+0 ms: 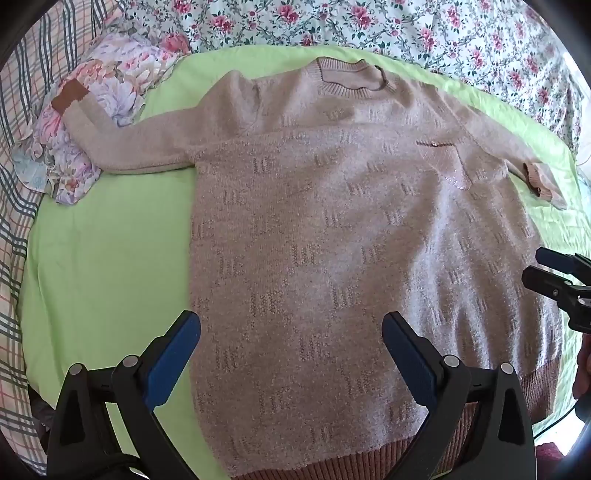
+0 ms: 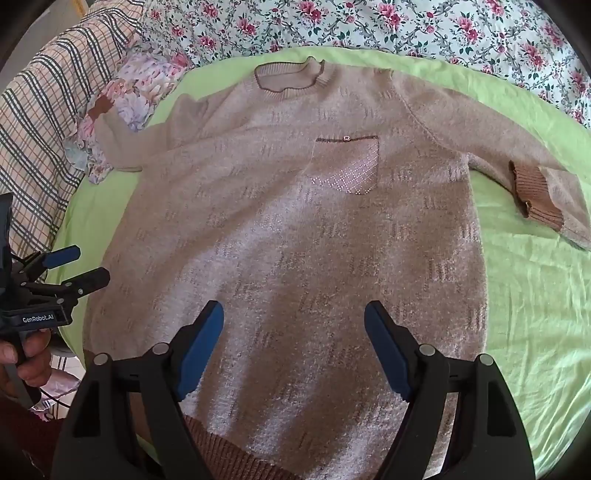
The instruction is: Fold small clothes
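One knit sweater (image 1: 332, 229) lies flat, face up, on a light green sheet (image 1: 103, 280), neck away from both grippers and ribbed hem nearest them.

Left gripper (image 1: 290, 354): jaws wide apart, nothing between them, above the lower left part of the sweater; its left finger sits over the sweater's side edge, with bare sheet beyond it.

Right gripper (image 2: 293, 343): jaws wide apart, empty, above the lower middle of the sweater.

Right wrist view only: chest pocket (image 2: 351, 166) seen clearly, with dark trim and a small button; the hand (image 2: 26, 354) holding the left gripper.

Left wrist view only: the left sleeve's brown cuff (image 1: 70, 96) rests on a crumpled floral cloth (image 1: 110, 88) at the sheet's far left edge.

Count: two sleeves, both spread outward; right sleeve cuff (image 2: 532, 192) is turned back on the sheet.

Open room: a wide band of bare sheet right of the right gripper. Plaid bedding (image 2: 44, 140) borders the left, rose-print bedding (image 2: 369, 26) the far side.
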Demonstrator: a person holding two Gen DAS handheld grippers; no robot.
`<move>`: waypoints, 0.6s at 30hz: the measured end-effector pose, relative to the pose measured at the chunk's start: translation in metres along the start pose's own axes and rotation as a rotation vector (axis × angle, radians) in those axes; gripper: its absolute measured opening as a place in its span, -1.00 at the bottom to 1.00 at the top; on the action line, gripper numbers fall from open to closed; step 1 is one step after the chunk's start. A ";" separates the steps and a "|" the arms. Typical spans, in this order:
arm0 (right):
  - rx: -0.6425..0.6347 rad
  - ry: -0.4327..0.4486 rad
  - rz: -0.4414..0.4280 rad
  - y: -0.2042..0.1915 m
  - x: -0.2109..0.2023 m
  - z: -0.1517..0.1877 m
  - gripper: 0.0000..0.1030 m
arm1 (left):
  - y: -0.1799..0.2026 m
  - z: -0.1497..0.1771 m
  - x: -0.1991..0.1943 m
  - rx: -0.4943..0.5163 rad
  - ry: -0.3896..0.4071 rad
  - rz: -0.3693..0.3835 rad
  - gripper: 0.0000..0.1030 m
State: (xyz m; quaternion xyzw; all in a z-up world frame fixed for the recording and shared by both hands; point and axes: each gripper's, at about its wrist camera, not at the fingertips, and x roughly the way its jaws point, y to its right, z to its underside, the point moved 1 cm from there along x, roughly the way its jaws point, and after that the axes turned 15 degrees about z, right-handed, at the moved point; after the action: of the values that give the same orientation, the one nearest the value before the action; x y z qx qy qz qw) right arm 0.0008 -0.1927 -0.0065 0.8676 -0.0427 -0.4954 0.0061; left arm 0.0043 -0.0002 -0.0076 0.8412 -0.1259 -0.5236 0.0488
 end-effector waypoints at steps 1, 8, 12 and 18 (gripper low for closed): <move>0.002 0.002 -0.006 0.000 0.000 0.000 0.54 | 0.000 0.000 -0.001 0.001 0.002 0.002 0.92; -0.007 0.016 -0.059 -0.007 -0.003 -0.001 0.54 | 0.009 -0.002 -0.005 0.004 0.018 0.020 0.92; -0.006 0.021 -0.114 -0.012 -0.009 -0.003 0.54 | 0.009 0.004 -0.006 0.020 0.038 0.031 0.92; -0.030 0.043 -0.083 -0.016 -0.011 0.001 0.54 | 0.005 0.004 -0.009 0.034 0.028 0.019 0.92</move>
State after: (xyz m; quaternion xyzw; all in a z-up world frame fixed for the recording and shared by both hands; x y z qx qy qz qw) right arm -0.0043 -0.1763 0.0018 0.8789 0.0010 -0.4770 -0.0007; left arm -0.0042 -0.0028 -0.0003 0.8479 -0.1423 -0.5091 0.0414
